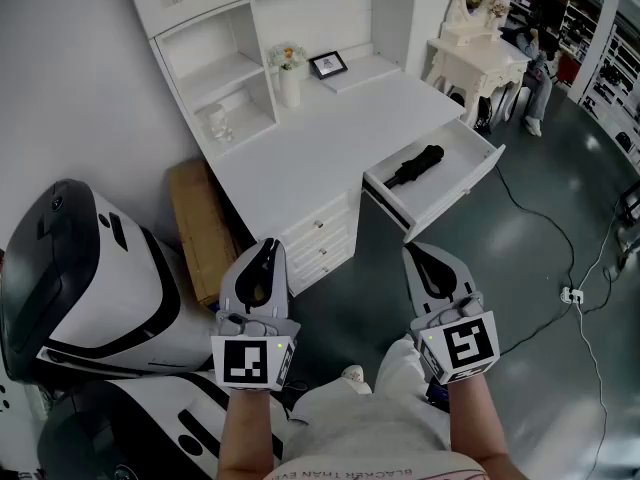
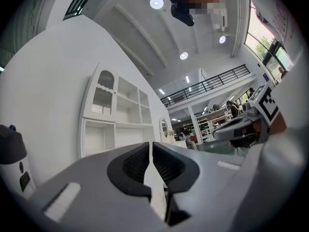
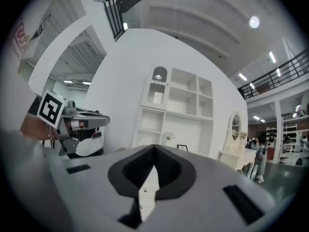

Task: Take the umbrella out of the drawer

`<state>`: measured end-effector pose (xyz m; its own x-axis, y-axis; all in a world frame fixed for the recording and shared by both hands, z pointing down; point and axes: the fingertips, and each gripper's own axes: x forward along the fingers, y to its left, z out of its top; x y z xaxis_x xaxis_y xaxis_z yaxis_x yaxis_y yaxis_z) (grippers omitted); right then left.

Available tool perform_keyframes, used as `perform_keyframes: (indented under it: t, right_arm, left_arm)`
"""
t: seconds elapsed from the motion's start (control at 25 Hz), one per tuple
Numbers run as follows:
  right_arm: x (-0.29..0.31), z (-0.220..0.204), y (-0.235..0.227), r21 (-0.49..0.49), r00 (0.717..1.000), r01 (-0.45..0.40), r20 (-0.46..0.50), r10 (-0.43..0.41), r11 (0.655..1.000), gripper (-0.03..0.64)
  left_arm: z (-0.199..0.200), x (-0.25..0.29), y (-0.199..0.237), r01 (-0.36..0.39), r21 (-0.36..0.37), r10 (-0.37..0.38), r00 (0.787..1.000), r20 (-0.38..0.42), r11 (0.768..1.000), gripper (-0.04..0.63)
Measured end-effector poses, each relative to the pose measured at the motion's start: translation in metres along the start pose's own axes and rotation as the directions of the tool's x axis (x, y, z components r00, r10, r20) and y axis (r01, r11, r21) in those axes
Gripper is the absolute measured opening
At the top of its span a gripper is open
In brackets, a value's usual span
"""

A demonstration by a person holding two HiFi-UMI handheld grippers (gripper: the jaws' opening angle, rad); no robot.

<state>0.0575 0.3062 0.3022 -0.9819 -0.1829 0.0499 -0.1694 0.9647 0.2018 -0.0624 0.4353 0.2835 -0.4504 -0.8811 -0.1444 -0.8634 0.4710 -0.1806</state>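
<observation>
The open white drawer (image 1: 461,189) stands pulled out from the right end of the white wooden desk (image 1: 300,163). Inside it lies the black folded umbrella (image 1: 415,166), alone on the smooth white bottom. It is long and slim, lies slanted along the drawer, and its thicker end points to the far right.

Above the desk stands a white shelf unit (image 1: 232,66) with open compartments. In the low left compartment is a clear glass jar (image 1: 216,123). On the desk top at the far side stand a tall white vase with pale flowers (image 1: 289,76) and, to its right, a small black picture frame (image 1: 328,64). Below the desk top, left of the open drawer, is a stack of small white drawers with round knobs (image 1: 322,240), all closed. A flat brown cardboard box (image 1: 200,230) leans on the left side of the desk.

The left grey plastic gripper (image 1: 266,248) and the right grey plastic gripper (image 1: 417,255) are on the near side, well apart from the drawer and the umbrella. Each has its two ribbed black jaws pressed together at the tips, and nothing is between them. The floor (image 1: 530,268) is dark and glossy.
</observation>
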Motion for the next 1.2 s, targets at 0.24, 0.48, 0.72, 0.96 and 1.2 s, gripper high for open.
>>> perform_keyframes:
  t: [0.24, 0.48, 0.72, 0.96, 1.2]
  right_arm:
    - [0.003, 0.002, -0.001, -0.006, 1.000, 0.002, -0.005, -0.002, 1.000, 0.006]
    - [0.009, -0.003, -0.013, -0.012, 1.000, 0.011, -0.014, -0.012, 1.000, 0.008]
    - [0.028, -0.003, -0.043, -0.001, 0.999, 0.049, 0.000, -0.049, 0.999, 0.008]
    - [0.051, -0.009, -0.071, -0.002, 0.999, 0.049, -0.003, -0.049, 0.999, 0.008]
    - [0.076, -0.017, -0.113, 0.010, 0.998, 0.059, -0.007, -0.059, 0.998, 0.008]
  left_arm:
    - [0.000, 0.006, 0.004, -0.010, -0.009, 0.010, 1.000, 0.007, 1.000, 0.009]
    - [-0.005, 0.023, 0.006, -0.016, -0.026, 0.016, 1.000, 0.010, 1.000, 0.009]
    - [-0.007, 0.050, 0.007, -0.007, -0.005, 0.008, 1.000, 0.011, 1.000, 0.009]
    - [-0.017, 0.084, 0.020, -0.035, 0.001, 0.035, 0.999, -0.011, 0.999, 0.009]
    - [-0.024, 0.132, 0.016, -0.034, 0.006, 0.035, 0.999, -0.025, 0.999, 0.009]
